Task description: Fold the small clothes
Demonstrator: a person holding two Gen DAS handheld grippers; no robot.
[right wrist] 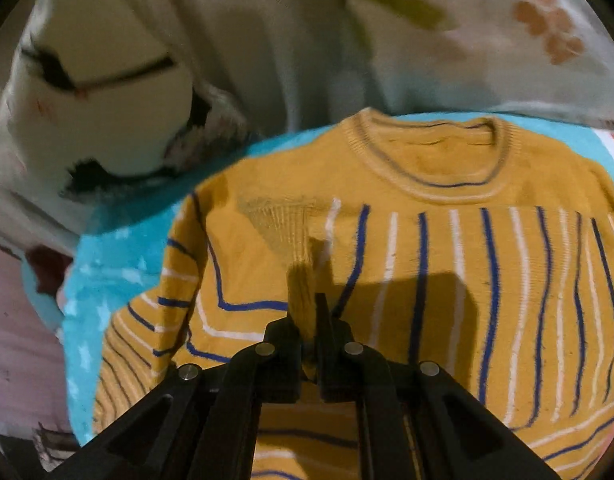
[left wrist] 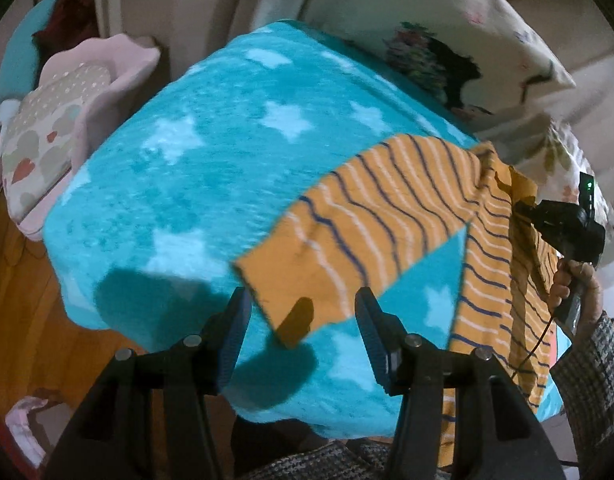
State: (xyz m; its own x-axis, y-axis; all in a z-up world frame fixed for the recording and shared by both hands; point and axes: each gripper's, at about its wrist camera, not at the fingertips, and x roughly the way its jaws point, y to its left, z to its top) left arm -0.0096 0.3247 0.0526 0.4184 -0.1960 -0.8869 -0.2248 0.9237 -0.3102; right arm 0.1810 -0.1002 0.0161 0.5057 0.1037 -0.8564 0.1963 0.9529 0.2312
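Note:
A small mustard-yellow sweater (left wrist: 391,216) with blue and white stripes lies on a turquoise star-pattern blanket (left wrist: 211,184). One sleeve stretches out toward my left gripper (left wrist: 303,312), which is open, with the sleeve cuff just ahead between its fingers. In the right wrist view the sweater's body (right wrist: 447,248) and round collar (right wrist: 431,152) fill the frame. My right gripper (right wrist: 309,312) is shut on a fold of the sweater's cuff ribbing, lifted over the chest. That gripper also shows in the left wrist view (left wrist: 563,224), held by a hand at the sweater's far side.
White patterned pillows (left wrist: 447,52) lie beyond the blanket. A pink cushion with a dotted and heart-print pillow (left wrist: 67,120) sits at the left. Wooden floor (left wrist: 23,340) lies below the blanket's left edge. A floral sheet (right wrist: 387,40) lies behind the sweater.

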